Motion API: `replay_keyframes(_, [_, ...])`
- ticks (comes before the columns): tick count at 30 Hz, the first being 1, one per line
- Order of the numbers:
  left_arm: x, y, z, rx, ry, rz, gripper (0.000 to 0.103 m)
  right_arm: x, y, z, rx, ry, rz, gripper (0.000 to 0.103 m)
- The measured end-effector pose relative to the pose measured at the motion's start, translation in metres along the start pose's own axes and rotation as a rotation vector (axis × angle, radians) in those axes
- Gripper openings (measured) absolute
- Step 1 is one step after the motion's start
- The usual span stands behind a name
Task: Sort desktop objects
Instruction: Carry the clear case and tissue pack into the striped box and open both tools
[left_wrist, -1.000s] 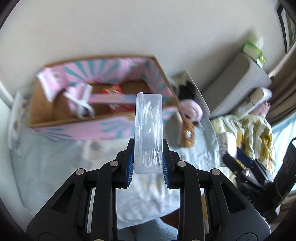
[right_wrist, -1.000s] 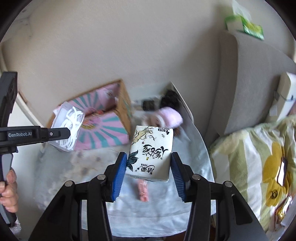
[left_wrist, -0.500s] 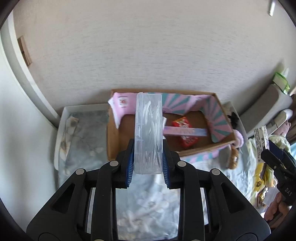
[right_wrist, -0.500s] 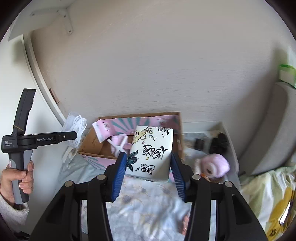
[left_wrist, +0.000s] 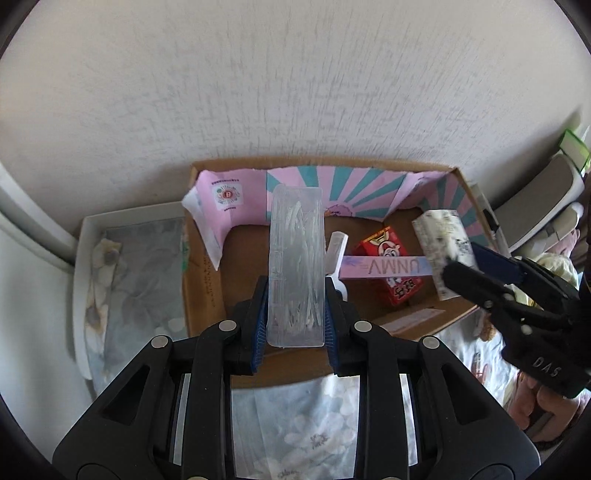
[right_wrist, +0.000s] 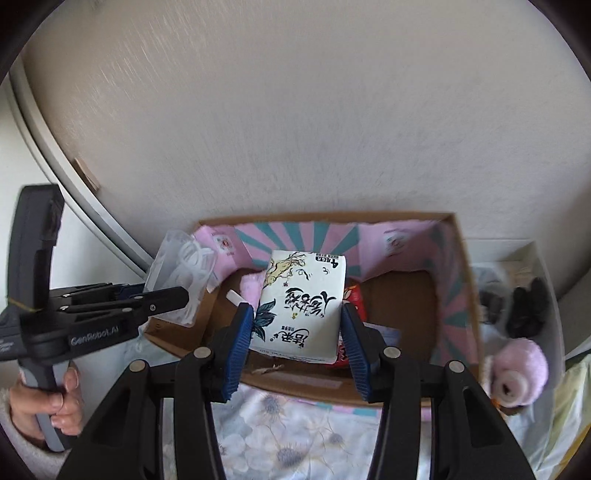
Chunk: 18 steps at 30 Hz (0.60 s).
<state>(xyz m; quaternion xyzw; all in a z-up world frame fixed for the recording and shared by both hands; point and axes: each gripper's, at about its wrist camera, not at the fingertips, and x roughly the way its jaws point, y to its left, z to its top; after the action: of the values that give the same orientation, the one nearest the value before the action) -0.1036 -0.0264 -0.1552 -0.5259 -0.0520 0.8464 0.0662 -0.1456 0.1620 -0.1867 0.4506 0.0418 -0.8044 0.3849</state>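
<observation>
Your left gripper (left_wrist: 295, 321) is clamped on a clear plastic case (left_wrist: 296, 266) with white coiled cable inside, its blue pads pressing both narrow sides, and you hold it edge-on above the near-left part of the cardboard box (left_wrist: 207, 280). Your right gripper (right_wrist: 297, 345) is clamped on a white tissue pack (right_wrist: 299, 306) printed with black brush lettering and a leaf motif; the pack hangs over the box's middle, tilted with its top toward the wall. In the left wrist view that same pack (left_wrist: 443, 243) shows at the box's right side, pinched in the right gripper's black fingers (left_wrist: 476, 284). Inside the box, lined with pink and teal sunburst paper (left_wrist: 332, 188), you can see a red snack packet (left_wrist: 391, 266) with a rabbit on it, a pale lilac strip (left_wrist: 384, 267) marked in letters lying across the packet, and a white object (left_wrist: 337, 251) just beside the clear case (too much of it is hidden to name it). The box stands against the textured wall on a floral cloth (right_wrist: 295, 424). To the right of the box lie a rolled pink plush item (right_wrist: 521, 365) and some dark items (right_wrist: 528, 306) on a white tray. Your left hand (right_wrist: 48, 402) grips the handle at the lower left of the right wrist view.
</observation>
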Motion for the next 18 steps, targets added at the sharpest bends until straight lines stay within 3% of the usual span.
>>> replay_keyframes(8, [0.016,0.005,0.004,-0.002,0.022,-0.042,0.026,0.026,0.0,0.0,0.0,0.035,0.002,0.045])
replay_keyframes(10, [0.009,0.003,0.008,0.019,0.002,-0.105,0.053,0.028,-0.001,0.004,-0.002,0.042,0.015,0.05])
replay_keyframes(12, [-0.006,-0.001,0.012,0.056,-0.058,-0.06,0.097,0.027,-0.001,0.006,-0.009,0.045,-0.013,0.065])
replay_keyframes(13, [-0.014,-0.002,0.013,0.07,-0.095,-0.032,0.102,0.023,-0.002,0.006,-0.014,0.04,-0.038,0.069])
replay_keyframes(15, [-0.032,0.0,0.015,0.079,-0.164,0.012,0.103,0.01,-0.004,0.006,-0.023,0.002,-0.043,0.073])
replay_keyframes(18, [-0.044,0.007,0.018,0.063,-0.175,0.043,0.103,-0.006,-0.005,0.005,-0.027,-0.038,-0.044,0.079])
